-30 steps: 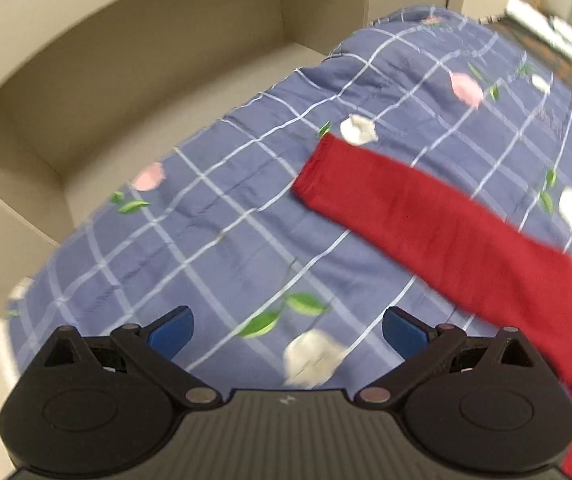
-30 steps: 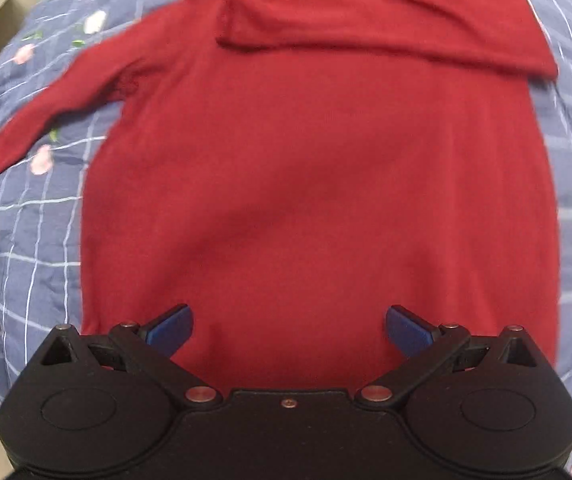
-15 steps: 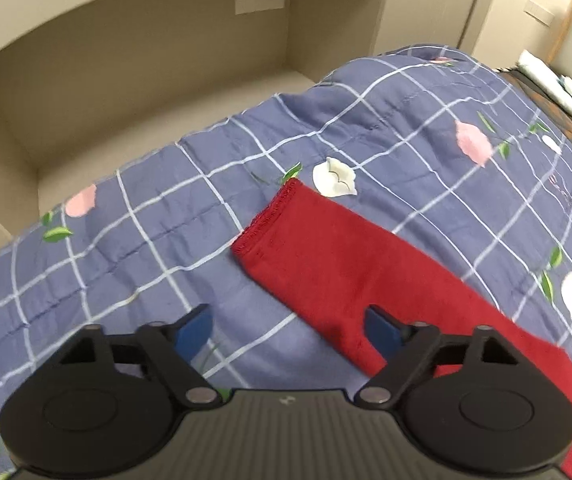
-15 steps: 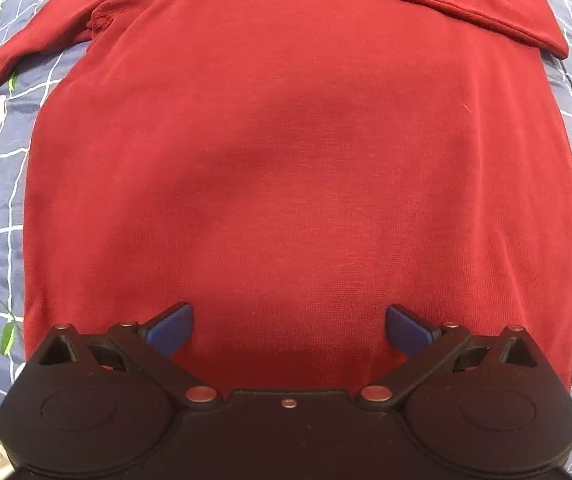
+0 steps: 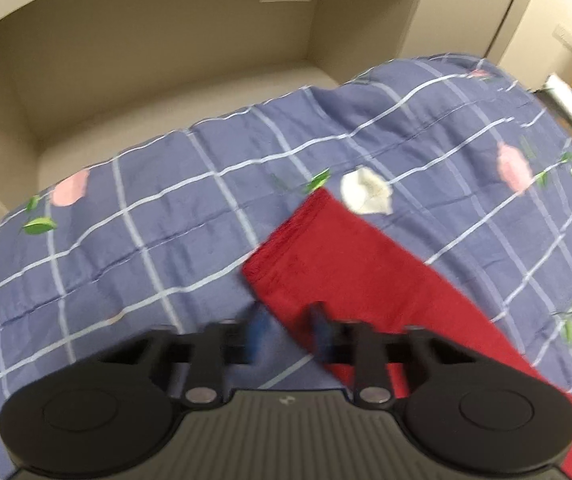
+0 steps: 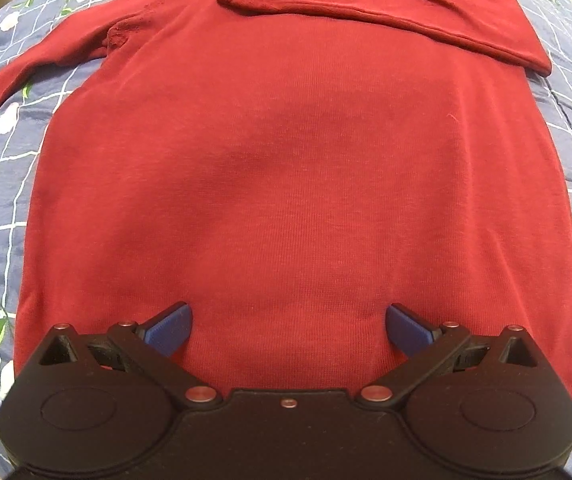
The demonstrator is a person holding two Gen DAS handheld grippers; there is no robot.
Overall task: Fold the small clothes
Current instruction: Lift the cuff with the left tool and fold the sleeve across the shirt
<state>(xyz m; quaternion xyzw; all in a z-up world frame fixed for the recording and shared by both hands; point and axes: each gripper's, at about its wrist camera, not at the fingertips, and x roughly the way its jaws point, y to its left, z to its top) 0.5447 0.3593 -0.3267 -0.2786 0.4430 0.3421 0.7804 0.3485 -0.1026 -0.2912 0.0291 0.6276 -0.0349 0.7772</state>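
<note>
A dark red knitted long-sleeved sweater (image 6: 297, 200) lies flat, front down or up I cannot tell, on a bed covered by a blue quilt (image 5: 146, 248) with a white grid and small pink and white flowers. One sleeve is folded across the chest near the collar; the other sleeve (image 5: 365, 280) stretches out sideways over the quilt. The left tongs (image 5: 287, 334), with blue pads, have just been closing and now stand narrow around the lower edge of that outstretched sleeve near its cuff; motion blur hides whether the pads press the fabric. The right tongs (image 6: 287, 326) hang wide apart just above the sweater's lower body, near the hem, holding nothing. Beyond the bed edge sits a beige recessed alcove (image 5: 166, 60)
</note>
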